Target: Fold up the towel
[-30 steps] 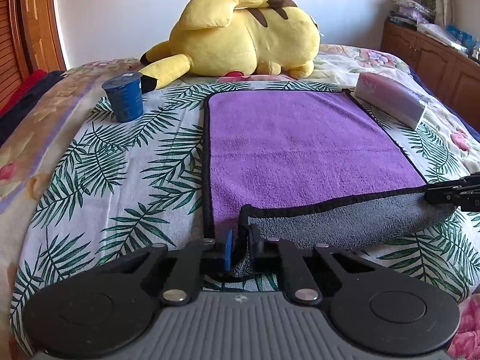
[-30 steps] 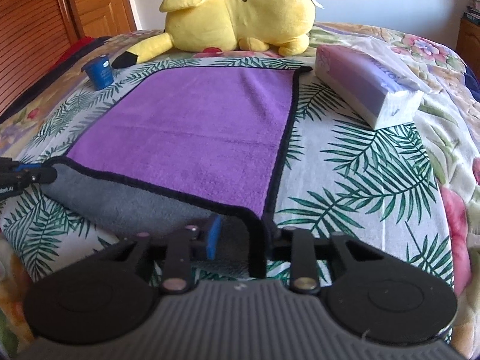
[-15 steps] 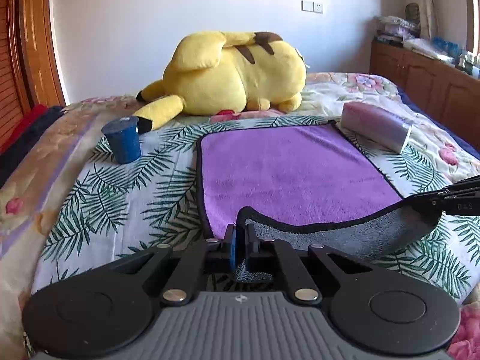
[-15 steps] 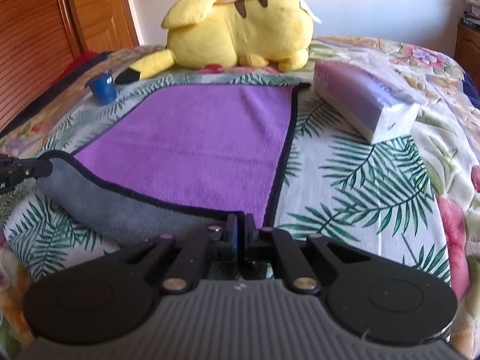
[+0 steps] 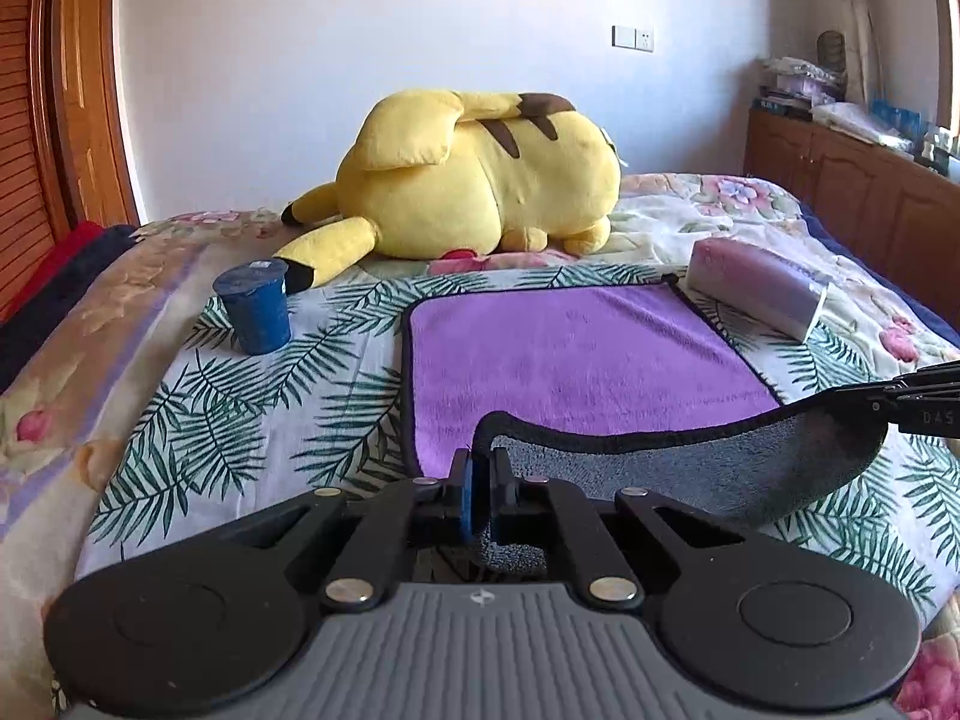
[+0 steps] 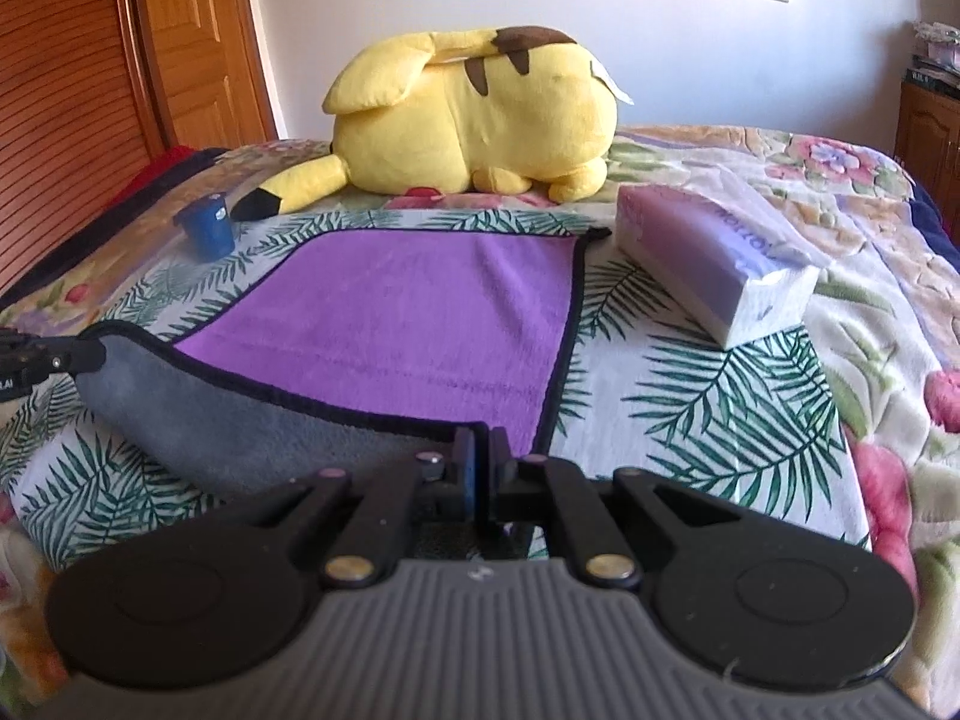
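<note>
A purple towel [image 5: 576,348] with a black hem and grey underside lies on the leaf-patterned bed; it also shows in the right wrist view [image 6: 408,318]. My left gripper [image 5: 480,468] is shut on the towel's near left corner. My right gripper [image 6: 480,450] is shut on the near right corner. Both corners are lifted, so the near edge hangs between them and its grey underside [image 5: 690,474] faces me. The right gripper's fingers [image 5: 918,402] show at the right edge of the left wrist view; the left gripper's fingers [image 6: 36,360] show at the left edge of the right wrist view.
A yellow plush toy [image 5: 480,180] lies beyond the towel's far edge. A blue cup [image 5: 255,306] stands to the towel's left. A tissue pack [image 5: 756,288] lies to its right. Wooden cabinets [image 5: 852,192] stand on the right, a wooden door [image 6: 180,42] on the left.
Both grippers closed on the towel's near corners and rose, lifting the near edge off the bed and turning up more of the grey underside.
</note>
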The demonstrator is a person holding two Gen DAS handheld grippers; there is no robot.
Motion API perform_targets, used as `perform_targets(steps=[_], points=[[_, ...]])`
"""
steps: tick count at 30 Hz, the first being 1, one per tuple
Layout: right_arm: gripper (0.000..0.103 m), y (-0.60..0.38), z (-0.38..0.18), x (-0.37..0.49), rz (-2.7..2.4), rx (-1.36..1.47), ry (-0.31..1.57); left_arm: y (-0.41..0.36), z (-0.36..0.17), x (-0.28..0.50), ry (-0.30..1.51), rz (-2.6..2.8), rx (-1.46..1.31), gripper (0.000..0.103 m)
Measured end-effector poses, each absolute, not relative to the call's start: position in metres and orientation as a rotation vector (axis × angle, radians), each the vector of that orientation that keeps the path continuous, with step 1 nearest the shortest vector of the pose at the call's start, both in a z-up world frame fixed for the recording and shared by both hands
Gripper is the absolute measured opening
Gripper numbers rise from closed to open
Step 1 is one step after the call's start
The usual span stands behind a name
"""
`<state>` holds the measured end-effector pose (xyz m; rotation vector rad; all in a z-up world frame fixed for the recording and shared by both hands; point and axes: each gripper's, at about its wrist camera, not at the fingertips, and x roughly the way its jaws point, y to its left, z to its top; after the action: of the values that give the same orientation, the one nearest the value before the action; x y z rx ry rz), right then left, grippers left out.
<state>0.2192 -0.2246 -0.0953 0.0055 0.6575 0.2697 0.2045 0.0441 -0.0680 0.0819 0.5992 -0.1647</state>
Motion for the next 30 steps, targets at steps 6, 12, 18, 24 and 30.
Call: perform_targets(steps=[6, 12, 18, 24, 30], points=[[0.004, -0.223, -0.085, 0.222, 0.281, -0.009, 0.612, 0.042, -0.058, 0.21, 0.571, -0.171, 0.087, 0.005], [0.004, -0.224, -0.081, 0.229, 0.282, -0.025, 0.581, 0.041, -0.053, 0.219, 0.553, -0.174, 0.09, 0.005], [0.004, -0.226, -0.082, 0.237, 0.287, -0.032, 0.567, 0.041, -0.055, 0.229, 0.551, -0.173, 0.102, 0.005], [0.004, -0.224, -0.086, 0.244, 0.285, -0.052, 0.567, 0.042, -0.059, 0.237, 0.555, -0.173, 0.115, 0.005], [0.004, -0.222, -0.089, 0.253, 0.286, -0.086, 0.576, 0.043, -0.068, 0.246, 0.571, -0.166, 0.134, 0.005]])
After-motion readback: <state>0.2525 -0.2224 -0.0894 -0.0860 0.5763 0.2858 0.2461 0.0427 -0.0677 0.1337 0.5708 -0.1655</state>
